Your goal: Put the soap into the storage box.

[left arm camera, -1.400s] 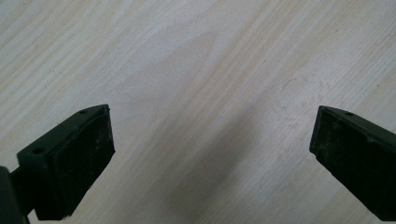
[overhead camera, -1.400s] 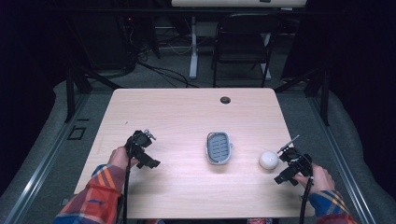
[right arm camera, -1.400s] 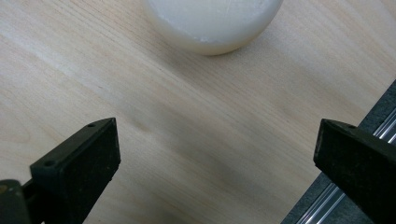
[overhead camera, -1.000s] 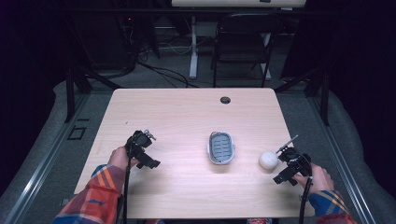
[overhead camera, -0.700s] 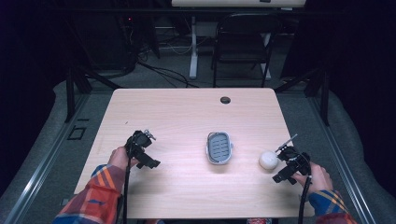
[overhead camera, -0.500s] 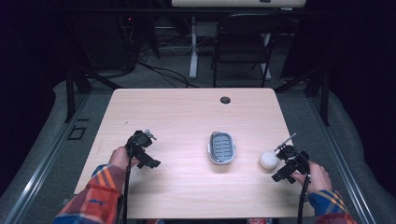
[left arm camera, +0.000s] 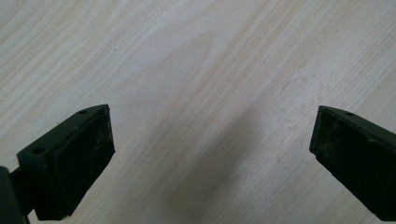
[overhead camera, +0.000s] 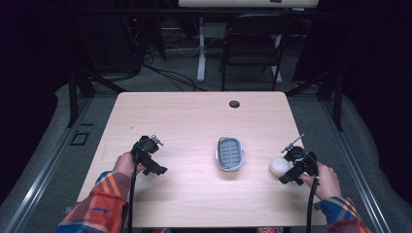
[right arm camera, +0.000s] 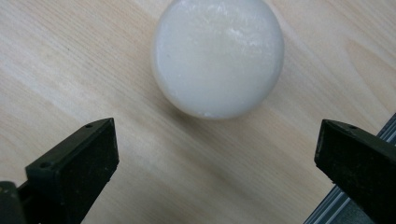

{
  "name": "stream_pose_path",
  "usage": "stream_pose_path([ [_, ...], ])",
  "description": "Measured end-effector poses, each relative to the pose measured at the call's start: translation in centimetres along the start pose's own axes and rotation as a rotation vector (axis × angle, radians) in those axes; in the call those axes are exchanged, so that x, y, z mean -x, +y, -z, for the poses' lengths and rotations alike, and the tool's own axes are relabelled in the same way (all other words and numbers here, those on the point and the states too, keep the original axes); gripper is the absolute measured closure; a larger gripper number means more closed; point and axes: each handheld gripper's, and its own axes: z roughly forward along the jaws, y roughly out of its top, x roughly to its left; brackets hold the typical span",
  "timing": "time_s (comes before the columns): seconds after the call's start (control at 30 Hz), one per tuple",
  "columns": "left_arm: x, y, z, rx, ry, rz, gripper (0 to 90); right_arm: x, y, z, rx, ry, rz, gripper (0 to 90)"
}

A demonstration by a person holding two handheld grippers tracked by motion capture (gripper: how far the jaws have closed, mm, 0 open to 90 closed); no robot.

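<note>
The right gripper (overhead camera: 286,171) sits near the table's (overhead camera: 194,116) right edge, jaws spread wide and pointed at the ball (overhead camera: 278,166). In the right gripper view the white ball (right arm camera: 218,56) lies on the wood just ahead of the open jaws, centred between them but not yet inside, nothing touching it. It is round, pale and slightly glossy, resting on the table (right arm camera: 70,70) close to the metal edge strip at lower right. In the high view, the ball is just right of the grey dish (overhead camera: 229,154), which sits mid-table, apart from it. Over on the left, the left gripper (overhead camera: 148,158) is held low over bare wood, well apart from the dish. The left gripper view shows its jaws released, wide apart, with only table (left arm camera: 196,93) grain between them.
</note>
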Motion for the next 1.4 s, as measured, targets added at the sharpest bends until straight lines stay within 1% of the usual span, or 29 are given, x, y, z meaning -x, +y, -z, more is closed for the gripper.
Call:
stream_pose_path([
  [0.13,0.0,0.0,-0.1,-0.001,0.000,-0.001,0.0,0.2,0.3,0.1,0.001,0.008,0.007,0.0],
  [0.17,0.0,0.0,-0.1,-0.001,0.000,-0.001,0.0,0.1,0.3,0.1,0.020,0.006,-0.002,0.0],
  [0.23,0.0,0.1,-0.1,-0.002,0.001,-0.001,0.0,0.4,0.6,0.4,0.000,0.016,0.026,0.0],
  [0.27,0.0,0.1,-0.1,-0.004,0.002,-0.001,0.0,0.3,0.6,0.2,0.055,0.030,-0.007,0.0],
  [0.37,0.0,0.0,-0.1,-0.003,0.003,0.000,0.0,0.6,1.0,0.4,0.039,0.028,0.005,0.0],
  [0.43,0.0,0.1,-0.1,-0.004,0.003,0.002,0.0,0.8,1.2,0.3,0.047,0.032,-0.001,0.0],
  [0.53,0.0,0.1,-0.1,-0.005,0.003,-0.002,0.0,0.9,1.8,-0.3,0.023,0.046,0.010,0.0],
  [0.57,0.0,0.1,-0.1,-0.005,0.003,-0.002,0.0,0.9,1.8,-0.3,0.023,0.046,0.010,0.0],
  [0.6,0.0,0.1,-0.1,-0.005,0.004,-0.002,0.0,0.8,1.8,-0.6,0.043,0.047,-0.008,0.0],
  [0.63,0.0,0.1,-0.1,-0.007,0.005,-0.003,0.0,0.9,2.1,-0.4,0.006,0.047,0.018,0.0],
  [0.67,0.0,0.1,-0.1,-0.006,0.004,0.000,0.0,0.4,2.0,-1.1,0.071,0.064,-0.038,0.0],
  [0.7,0.0,0.1,-0.1,-0.007,0.005,-0.003,0.0,0.9,2.6,-0.4,-0.047,0.035,0.059,0.0],
  [0.73,0.1,0.1,-0.1,-0.007,0.004,-0.002,0.0,0.9,3.1,-0.4,-0.090,0.022,0.083,0.0],
  [0.77,0.1,0.1,-0.1,-0.007,0.004,-0.002,0.0,0.9,3.1,-0.4,-0.090,0.022,0.083,0.0],
  [0.8,0.1,0.1,-0.1,-0.006,0.003,-0.002,0.0,0.4,2.8,-1.1,-0.007,0.035,0.007,0.0],
  [0.83,0.0,0.1,-0.1,-0.007,0.003,-0.001,0.0,0.4,3.0,-1.1,-0.024,0.029,0.013,0.0],
  [0.87,0.0,0.1,-0.1,-0.008,0.005,-0.003,0.0,0.4,3.2,-1.3,-0.026,0.034,0.008,0.0],
  [0.93,0.0,0.1,-0.1,-0.011,0.002,-0.002,0.0,0.5,3.7,-1.4,-0.070,0.025,0.029,0.0],
  [1.03,0.0,0.1,-0.1,-0.009,0.000,-0.003,0.0,0.5,3.8,-1.6,-0.071,0.032,0.019,0.0],
  [1.07,0.0,0.1,-0.1,-0.010,0.002,-0.003,0.0,0.6,4.1,-1.6,-0.089,0.035,0.036,0.0],
  [1.1,0.0,0.1,-0.1,-0.010,0.002,-0.003,0.0,0.6,4.1,-1.6,-0.089,0.035,0.036,0.0],
  [1.13,0.0,0.1,-0.1,-0.008,0.003,-0.002,0.0,0.7,4.3,-1.5,-0.115,0.025,0.052,0.0],
  [1.2,0.0,0.1,-0.1,-0.009,0.003,-0.002,0.0,0.5,4.3,-1.7,-0.091,0.023,0.034,0.0],
  [1.23,0.0,0.1,-0.1,-0.012,0.001,-0.004,0.0,0.6,4.6,-1.5,-0.129,0.025,0.061,0.0],
  [1.27,0.0,0.1,-0.2,-0.014,-0.001,-0.004,0.0,0.6,4.7,-1.4,-0.144,0.021,0.071,0.0],
  [1.3,0.0,0.1,-0.2,-0.015,-0.001,-0.004,0.0,0.4,4.5,-1.9,-0.103,0.034,0.033,0.0],
  [1.33,0.0,0.1,-0.1,-0.016,-0.001,-0.007,0.0,0.7,5.1,-1.4,-0.195,0.016,0.107,0.0],
  [1.37,0.0,0.1,-0.1,-0.016,-0.001,-0.007,0.0,0.7,5.1,-1.4,-0.195,0.016,0.107,0.0],
  [1.4,0.0,0.1,-0.1,-0.016,-0.001,-0.007,0.0,0.5,4.8,-1.9,-0.142,0.031,0.056,0.0],
])
